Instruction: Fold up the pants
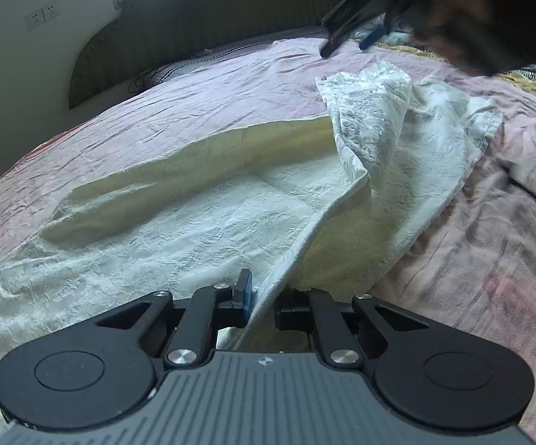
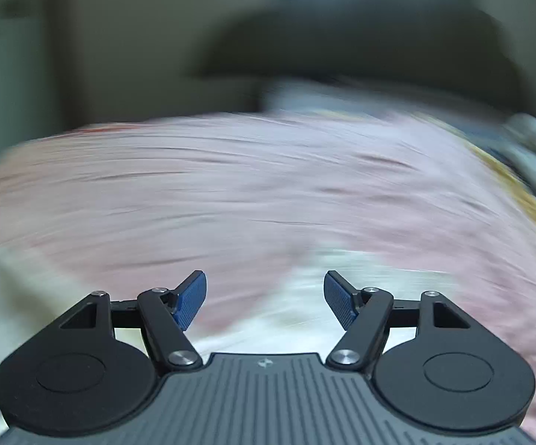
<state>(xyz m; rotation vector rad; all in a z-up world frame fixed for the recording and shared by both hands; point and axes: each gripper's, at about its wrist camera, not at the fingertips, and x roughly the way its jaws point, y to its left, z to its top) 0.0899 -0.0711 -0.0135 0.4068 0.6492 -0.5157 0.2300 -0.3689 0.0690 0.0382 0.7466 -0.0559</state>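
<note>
Cream-white textured pants [image 1: 201, 200] lie spread on a pink bedsheet [image 1: 178, 104]. One part is folded over and stands up in a ridge at the right [image 1: 368, 122]. My left gripper [image 1: 264, 296] is shut on an edge of the pants, which rises from between its fingers. My right gripper [image 1: 345, 46] shows blurred at the top right of the left wrist view, above the far end of the pants. In the right wrist view the right gripper [image 2: 265, 296] is open and empty, with blurred pale cloth [image 2: 342, 289] below it.
A dark padded headboard [image 1: 208, 11] stands at the back against a white wall with sockets [image 1: 43, 15]. A yellow patterned blanket [image 1: 531, 81] lies at the far right. The right wrist view is motion-blurred.
</note>
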